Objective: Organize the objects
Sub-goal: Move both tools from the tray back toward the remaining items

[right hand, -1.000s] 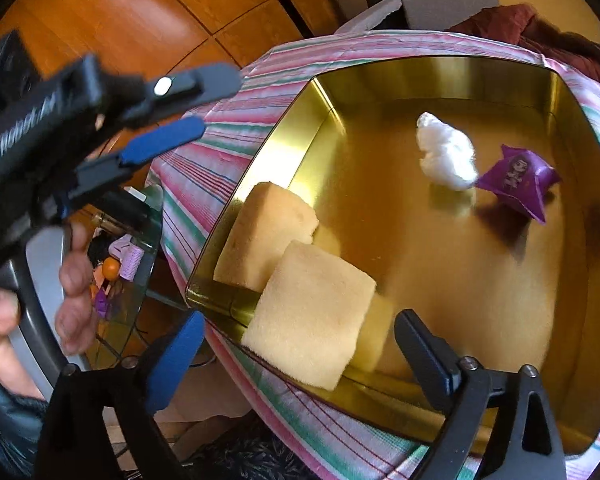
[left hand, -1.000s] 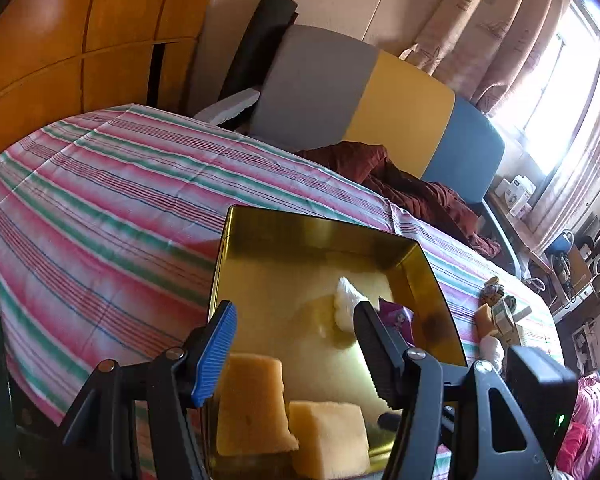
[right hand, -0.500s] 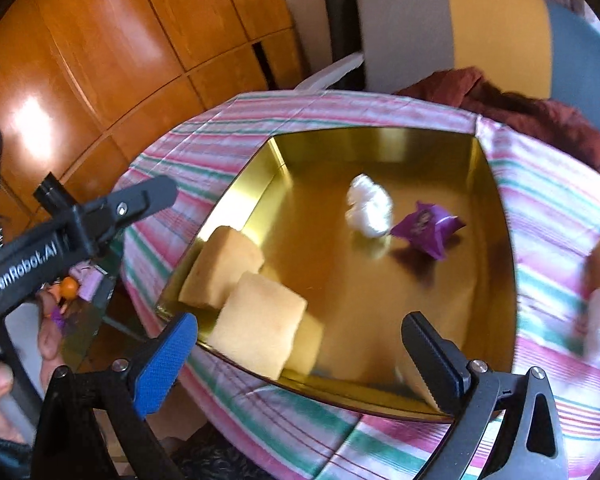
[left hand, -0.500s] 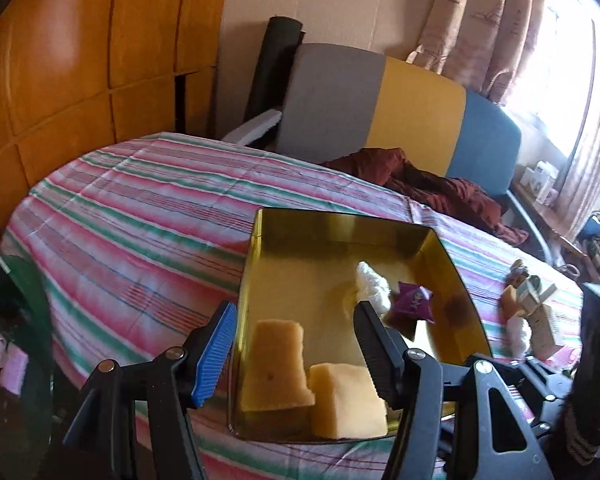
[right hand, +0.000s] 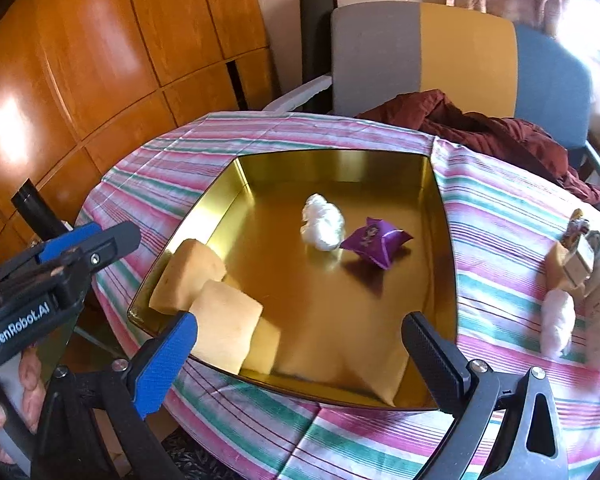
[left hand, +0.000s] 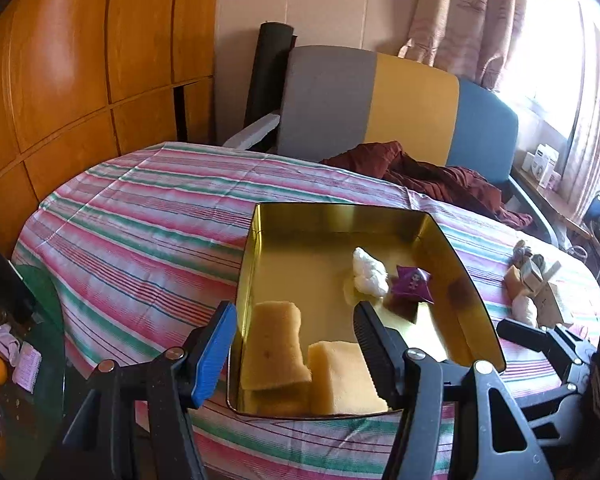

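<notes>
A gold metal tray [left hand: 340,212] [right hand: 332,160] sits on the striped tablecloth. It holds two yellow sponges [left hand: 274,346] [right hand: 224,324] at its near left corner, a white cotton wad [left hand: 368,274] [right hand: 322,222] and a purple packet [left hand: 410,282] [right hand: 374,242]. My left gripper [left hand: 294,350] is open and empty, above the tray's near edge. My right gripper [right hand: 300,360] is open and empty, near the tray's front edge. The left gripper also shows in the right wrist view [right hand: 72,248], left of the tray.
Small loose items [right hand: 576,256] and a pink cotton wad [right hand: 558,322] lie on the cloth to the tray's right. A grey, yellow and blue chair [left hand: 400,108] with dark red cloth [left hand: 432,176] stands behind the table. Wood panels are on the left.
Both grippers have pulled back and up from the tray, so more of the table shows. The tray's contents have not moved.
</notes>
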Tool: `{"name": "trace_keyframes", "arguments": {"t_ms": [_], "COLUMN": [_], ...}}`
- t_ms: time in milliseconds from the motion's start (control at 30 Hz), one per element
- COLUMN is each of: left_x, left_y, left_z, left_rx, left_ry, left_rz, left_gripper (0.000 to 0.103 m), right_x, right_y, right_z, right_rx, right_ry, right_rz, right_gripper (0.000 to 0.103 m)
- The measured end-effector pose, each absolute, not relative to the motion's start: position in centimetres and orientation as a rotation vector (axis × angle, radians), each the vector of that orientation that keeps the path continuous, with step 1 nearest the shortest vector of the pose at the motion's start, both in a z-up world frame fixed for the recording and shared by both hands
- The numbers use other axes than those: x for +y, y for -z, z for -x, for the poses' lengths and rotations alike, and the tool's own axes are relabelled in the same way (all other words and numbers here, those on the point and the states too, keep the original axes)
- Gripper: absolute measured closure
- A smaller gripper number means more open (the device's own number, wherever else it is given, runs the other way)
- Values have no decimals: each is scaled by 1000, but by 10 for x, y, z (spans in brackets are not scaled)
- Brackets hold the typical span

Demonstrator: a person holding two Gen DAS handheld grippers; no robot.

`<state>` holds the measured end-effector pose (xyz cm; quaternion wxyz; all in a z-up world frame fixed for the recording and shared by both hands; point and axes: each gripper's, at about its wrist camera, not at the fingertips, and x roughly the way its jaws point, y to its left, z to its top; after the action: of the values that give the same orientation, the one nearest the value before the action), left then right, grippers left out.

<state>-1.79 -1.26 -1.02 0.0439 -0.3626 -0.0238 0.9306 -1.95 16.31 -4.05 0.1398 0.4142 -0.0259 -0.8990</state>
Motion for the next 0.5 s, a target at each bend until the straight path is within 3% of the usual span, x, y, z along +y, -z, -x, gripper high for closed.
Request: {"name": "trace_keyframes", "arguments": {"t_ms": [500], "left_x": [15], "left_y": [11], "left_z": [13], "left_rx": [-13], "left_ry": [-2757], "left_rz": [1108], "left_gripper": [42], "right_x": [198], "right_y": [41], "right_z": [15], "right_rx": [-138], "right_ry": [2674], "right_rz": [-1226], "right_gripper": [0]}}
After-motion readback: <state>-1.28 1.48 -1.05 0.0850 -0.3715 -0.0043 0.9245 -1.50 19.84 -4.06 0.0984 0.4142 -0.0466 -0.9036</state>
